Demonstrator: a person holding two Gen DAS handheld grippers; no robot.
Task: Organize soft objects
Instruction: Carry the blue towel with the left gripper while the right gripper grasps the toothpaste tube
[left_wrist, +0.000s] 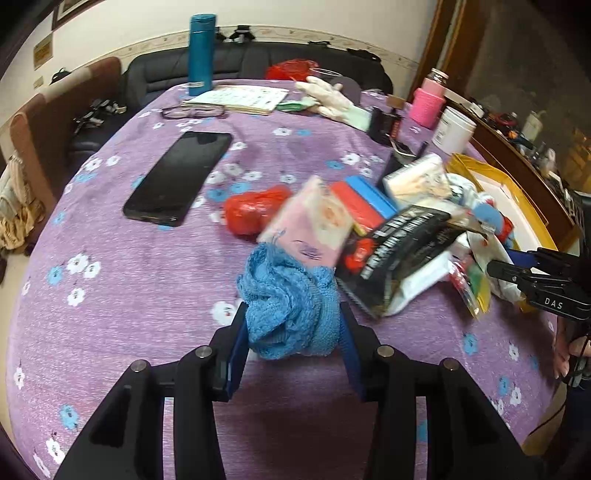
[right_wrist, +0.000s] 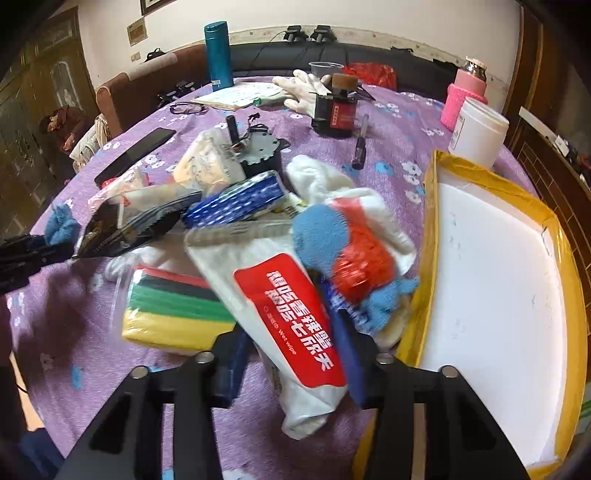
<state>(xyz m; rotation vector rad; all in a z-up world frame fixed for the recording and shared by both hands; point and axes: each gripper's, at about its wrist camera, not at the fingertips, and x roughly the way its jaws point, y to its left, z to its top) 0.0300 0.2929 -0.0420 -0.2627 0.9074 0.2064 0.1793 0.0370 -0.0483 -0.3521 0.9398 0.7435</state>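
Soft objects lie heaped mid-table on the purple cloth (left_wrist: 147, 280), and the sorting looks under way: at the left the left gripper (left_wrist: 291, 328) has its jaws closed partway onto a bunched blue towel (left_wrist: 291, 299), lifted clear of the pile. Further right, the right gripper (right_wrist: 295, 354) pinches a white wet-wipe pack (right_wrist: 288, 314) between half-closed jaws. Next, I judge, each must be carried to the yellow-rimmed tray (right_wrist: 430, 236) at far right.

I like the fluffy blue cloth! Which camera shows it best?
The left wrist view. There the blue cloth fills the middle, bunched between the left gripper fingers, knit texture clear. The right wrist view shows only a small blue tuft at its left edge.
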